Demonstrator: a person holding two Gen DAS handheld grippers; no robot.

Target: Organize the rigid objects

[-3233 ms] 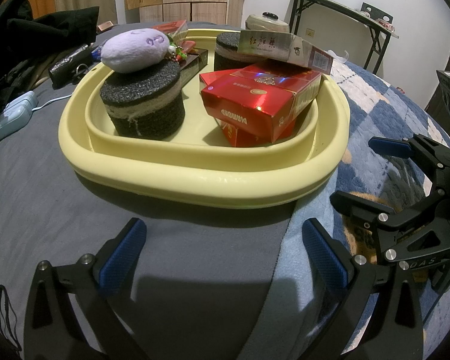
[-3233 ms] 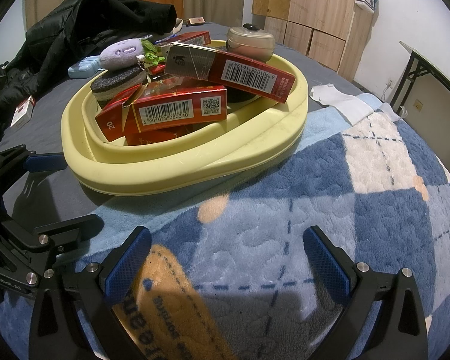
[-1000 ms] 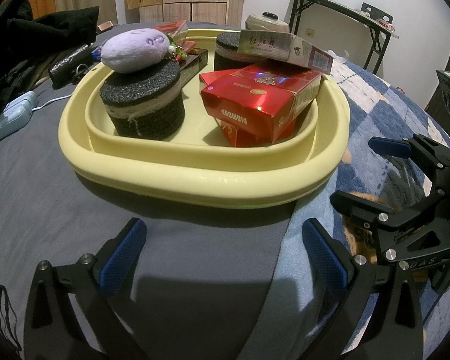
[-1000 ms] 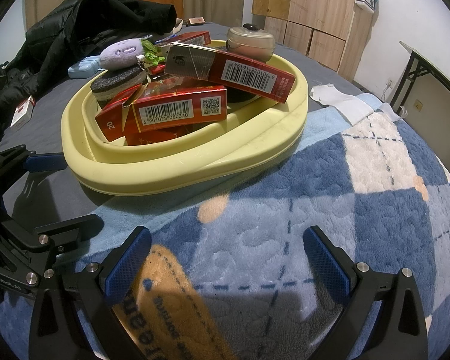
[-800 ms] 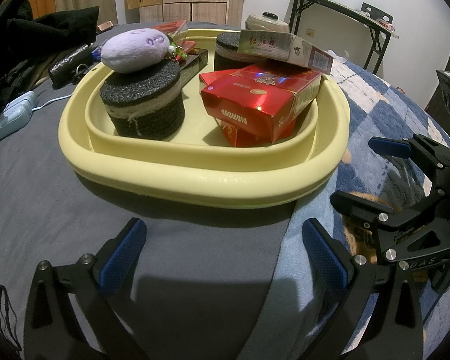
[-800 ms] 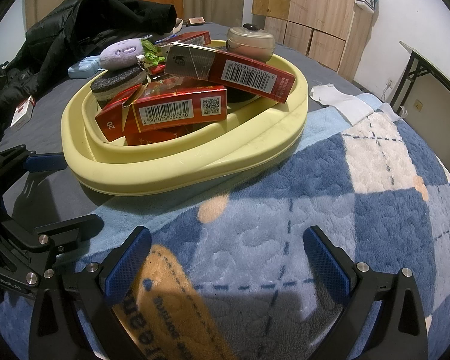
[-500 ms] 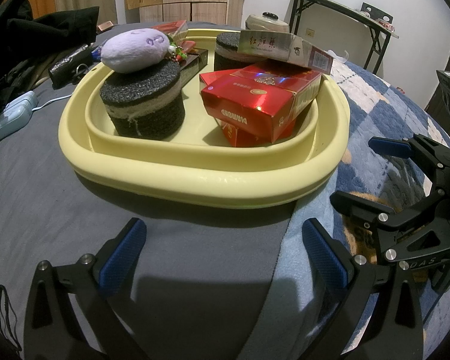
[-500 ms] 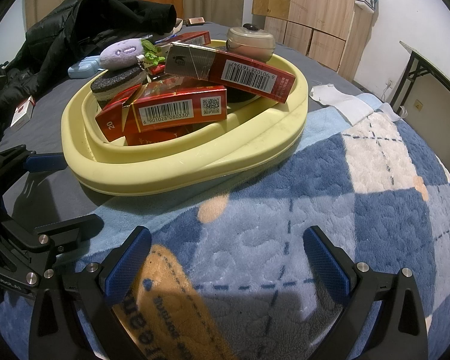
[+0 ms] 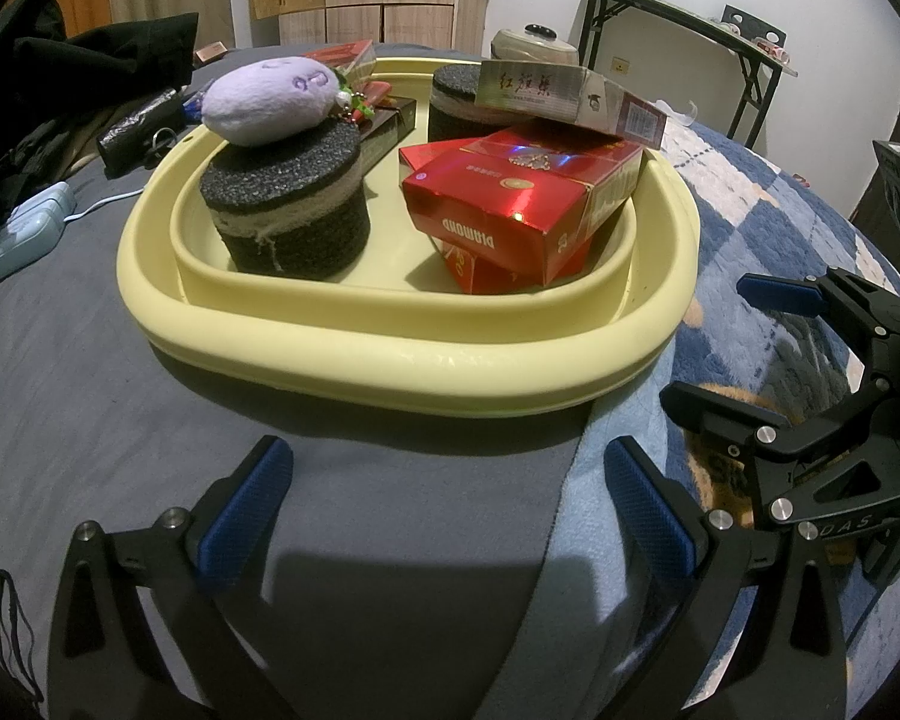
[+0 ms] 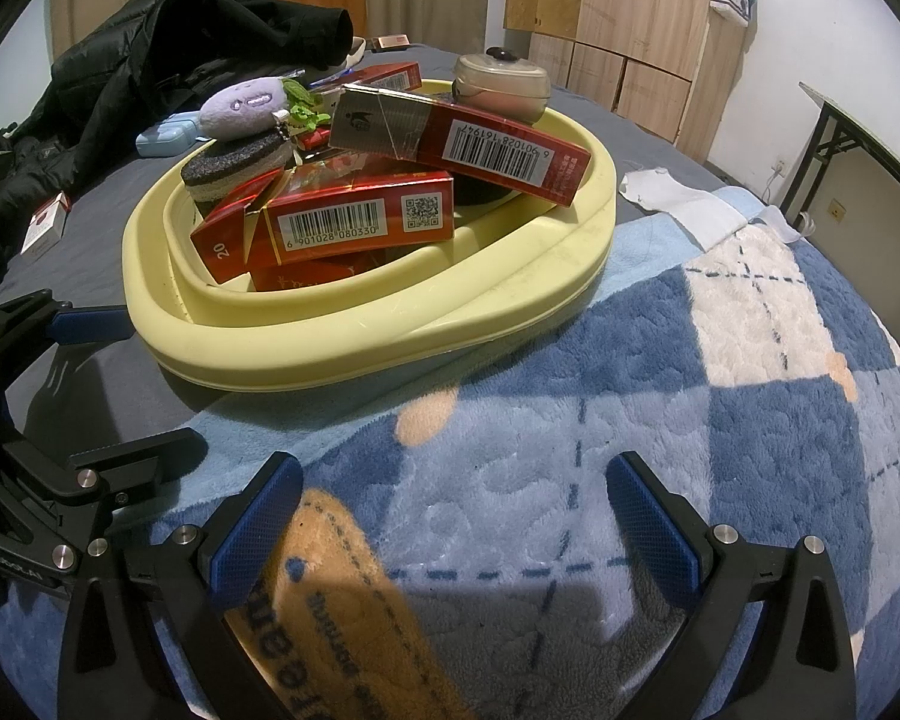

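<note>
basin (image 9: 390,372) holds two foam rounds (image 9: 288,210), one plush (image 9: 270,102); left gripper (image 9: 450,510), right gripper (image 10: 450,516) spread, empty.

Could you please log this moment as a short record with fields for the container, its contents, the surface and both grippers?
container: yellow basin
contents: red cigarette cartons, silver-and-red carton on top, two dark foam rounds, purple plush on the nearer round
surface: grey sheet and blue plaid blanket
left gripper: open, empty, short of the basin
right gripper: open, empty, over the blanket

Grey bed (image 9: 90,372), blue checked blanket (image 10: 660,420), yellow basin (image 9: 390,372) straddling both, black jacket (image 10: 150,30), white cloth (image 10: 678,198)
</note>
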